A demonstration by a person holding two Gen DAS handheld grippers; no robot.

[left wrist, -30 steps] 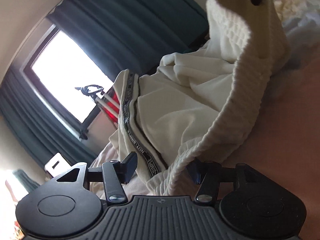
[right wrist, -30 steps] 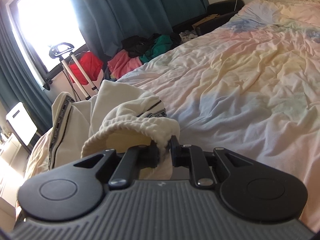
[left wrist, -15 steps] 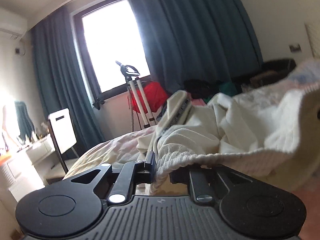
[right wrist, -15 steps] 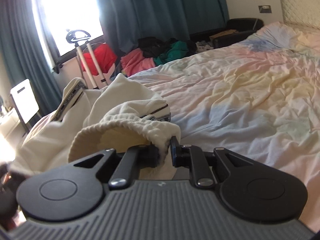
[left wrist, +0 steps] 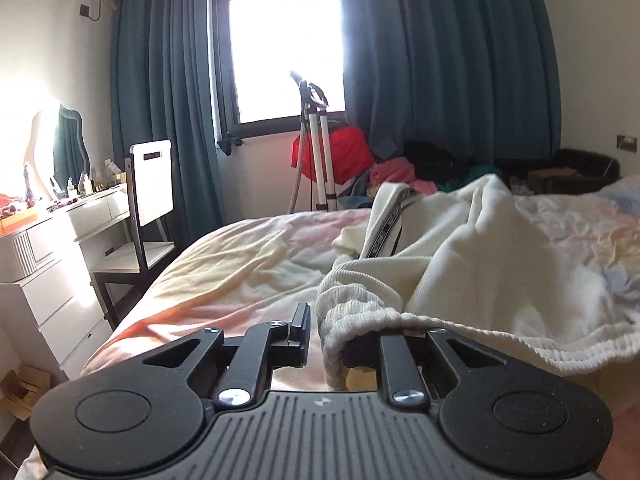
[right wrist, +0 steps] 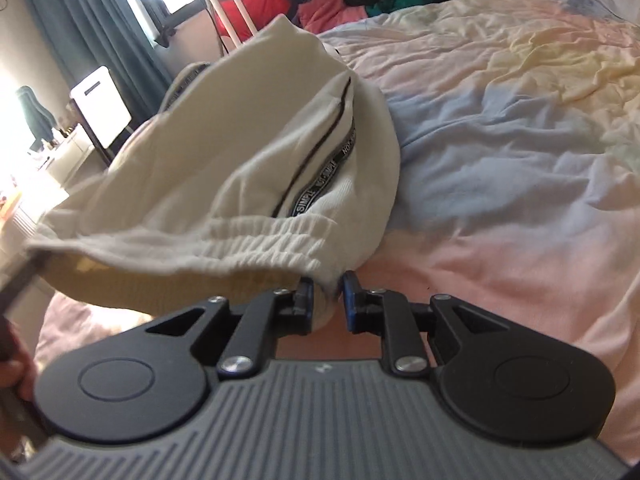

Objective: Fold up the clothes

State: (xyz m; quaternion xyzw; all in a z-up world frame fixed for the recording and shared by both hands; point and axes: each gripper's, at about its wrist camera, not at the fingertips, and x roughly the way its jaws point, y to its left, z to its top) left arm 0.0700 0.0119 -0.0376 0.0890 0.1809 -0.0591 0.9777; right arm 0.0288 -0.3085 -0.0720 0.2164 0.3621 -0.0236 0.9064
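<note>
White trousers [left wrist: 460,248] with a black lettered side stripe lie partly lifted over the pastel bed sheet [left wrist: 240,264]. Their ribbed elastic waistband runs between my two grippers. My left gripper [left wrist: 326,336] has one end of the waistband between its fingers, and its jaws are opening slightly. The cloth hides its right finger. In the right wrist view the trousers [right wrist: 240,152] stretch away to the left above the sheet [right wrist: 500,160]. My right gripper [right wrist: 326,300] pinches the other waistband corner, and its jaws are also opening a little.
A white chair [left wrist: 150,184] and a white dresser [left wrist: 48,280] stand left of the bed. A red bag [left wrist: 340,156], a metal stand [left wrist: 318,160] and a heap of clothes [right wrist: 340,4] sit under the window. Part of a hand [right wrist: 16,376] shows at the left edge.
My left gripper closed on the waistband, rolled upright and rose. The waistband, bunched at the right gripper before, is now pulled out long between the two grippers.
</note>
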